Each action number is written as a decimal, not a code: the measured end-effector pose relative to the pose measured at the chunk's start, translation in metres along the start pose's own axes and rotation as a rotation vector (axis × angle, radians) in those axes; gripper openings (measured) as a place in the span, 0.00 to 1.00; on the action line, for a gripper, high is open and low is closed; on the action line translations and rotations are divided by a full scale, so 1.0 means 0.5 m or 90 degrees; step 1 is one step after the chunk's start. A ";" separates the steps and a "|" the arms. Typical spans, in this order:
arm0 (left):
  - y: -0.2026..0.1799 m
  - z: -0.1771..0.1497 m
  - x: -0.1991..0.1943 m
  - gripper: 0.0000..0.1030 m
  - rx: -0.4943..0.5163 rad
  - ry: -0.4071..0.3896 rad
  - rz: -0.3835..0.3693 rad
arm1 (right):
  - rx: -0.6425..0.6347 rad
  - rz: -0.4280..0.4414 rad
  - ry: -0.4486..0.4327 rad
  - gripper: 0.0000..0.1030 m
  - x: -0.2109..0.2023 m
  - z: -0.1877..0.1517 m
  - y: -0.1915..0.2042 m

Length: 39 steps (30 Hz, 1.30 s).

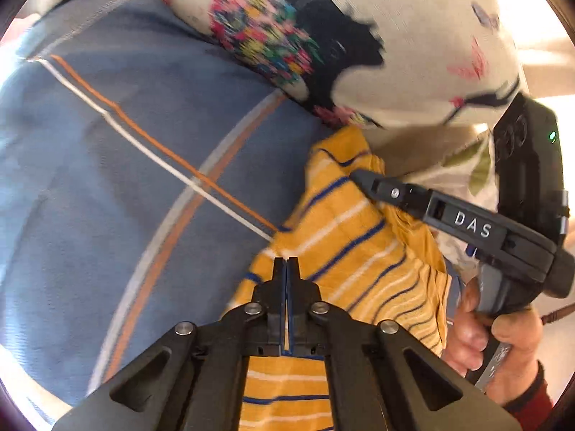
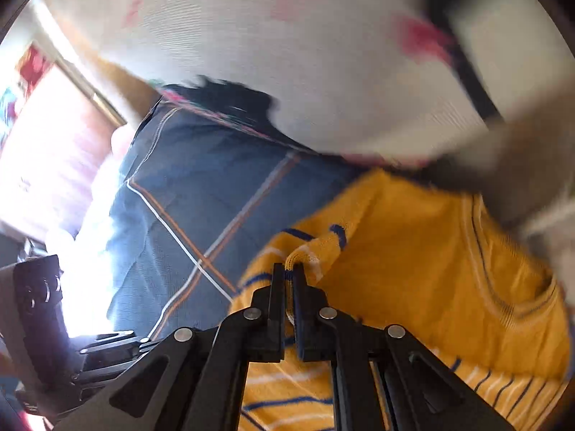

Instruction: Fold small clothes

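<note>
A small yellow garment point(image 1: 359, 248) with blue and white stripes lies on a blue bedspread point(image 1: 107, 179). My left gripper point(image 1: 286, 262) is shut on its edge, with cloth pinched between the jaws. My right gripper point(image 1: 355, 174) shows in the left wrist view, reaching in from the right, its tips in the garment's far end. In the right wrist view the right gripper point(image 2: 285, 267) is shut on a bunched fold of the yellow garment point(image 2: 413, 251). The left gripper's body point(image 2: 39, 309) shows at the lower left there.
A white cushion point(image 1: 359, 36) with a colourful floral and black print lies just behind the garment, also in the right wrist view point(image 2: 287, 54). The bedspread point(image 2: 187, 197) has orange and white stripes. A bright window point(image 2: 46, 151) is at the left.
</note>
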<state>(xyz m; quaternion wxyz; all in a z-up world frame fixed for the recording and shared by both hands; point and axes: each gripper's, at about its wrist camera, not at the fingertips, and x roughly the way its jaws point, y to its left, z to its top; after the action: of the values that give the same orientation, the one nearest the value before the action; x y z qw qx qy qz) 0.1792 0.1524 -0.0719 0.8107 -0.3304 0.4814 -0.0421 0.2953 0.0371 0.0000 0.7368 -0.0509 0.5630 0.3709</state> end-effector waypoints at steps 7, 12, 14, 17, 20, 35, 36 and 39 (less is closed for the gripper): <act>0.047 0.001 -0.056 0.00 -0.003 -0.025 0.028 | -0.138 -0.106 0.016 0.05 0.104 0.067 0.109; 0.051 -0.012 -0.081 0.00 0.026 -0.023 0.058 | -0.262 -0.233 0.020 0.16 0.156 0.062 0.170; 0.043 -0.017 -0.089 0.01 0.046 -0.020 0.065 | -0.242 -0.212 0.018 0.26 0.133 0.058 0.161; 0.022 -0.024 -0.102 0.09 0.083 -0.019 0.083 | -0.169 -0.169 -0.029 0.37 0.028 0.034 0.119; 0.005 -0.034 -0.118 0.35 0.105 -0.029 0.090 | -0.052 -0.148 -0.073 0.53 -0.092 -0.029 0.027; -0.009 -0.113 -0.115 0.43 0.106 0.023 0.124 | 0.412 -0.154 -0.103 0.55 -0.300 -0.529 -0.314; -0.012 -0.119 -0.113 0.43 0.105 0.026 0.123 | 0.415 -0.138 -0.100 0.54 -0.288 -0.532 -0.308; -0.031 -0.137 -0.117 0.43 0.110 0.024 0.122 | 0.435 -0.081 -0.092 0.54 -0.248 -0.545 -0.306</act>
<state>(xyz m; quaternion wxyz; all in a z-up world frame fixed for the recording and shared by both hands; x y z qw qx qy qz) 0.0965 0.1291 -0.0406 0.8273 -0.2109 0.5206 -0.0118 0.1608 -0.2679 -0.0434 0.7711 0.1900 0.5964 0.1170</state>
